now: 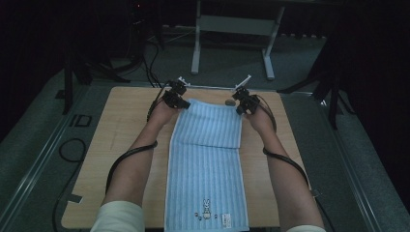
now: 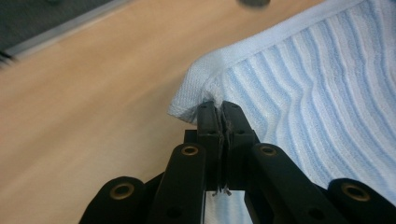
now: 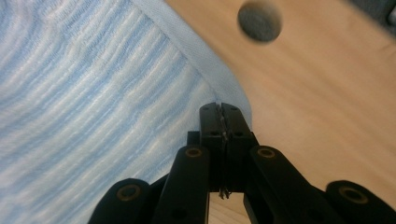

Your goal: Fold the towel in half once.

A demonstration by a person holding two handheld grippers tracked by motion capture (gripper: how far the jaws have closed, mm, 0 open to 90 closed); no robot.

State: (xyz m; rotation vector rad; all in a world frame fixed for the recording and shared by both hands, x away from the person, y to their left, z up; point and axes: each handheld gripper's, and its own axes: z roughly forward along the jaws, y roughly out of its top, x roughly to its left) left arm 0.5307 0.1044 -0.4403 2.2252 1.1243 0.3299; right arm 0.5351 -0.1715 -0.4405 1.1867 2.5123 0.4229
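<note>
Two grippers pinch the striped terry towel (image 1: 207, 159) at its far corners: left gripper (image 1: 183, 104) and right gripper (image 1: 239, 109), both clamped on cloth. Bare wooden table (image 1: 121, 135) flanks the towel; its near hem overhangs the edge.

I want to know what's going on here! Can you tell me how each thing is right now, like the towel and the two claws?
Blue striped towel: flat on the table, far part folded over, both far corners pinched.
Left claw: shut on the towel's far left corner.
Right claw: shut on the towel's far right corner.
Wooden table: bearing the towel.
Small grey round thing: lying on the table beyond the towel.
</note>
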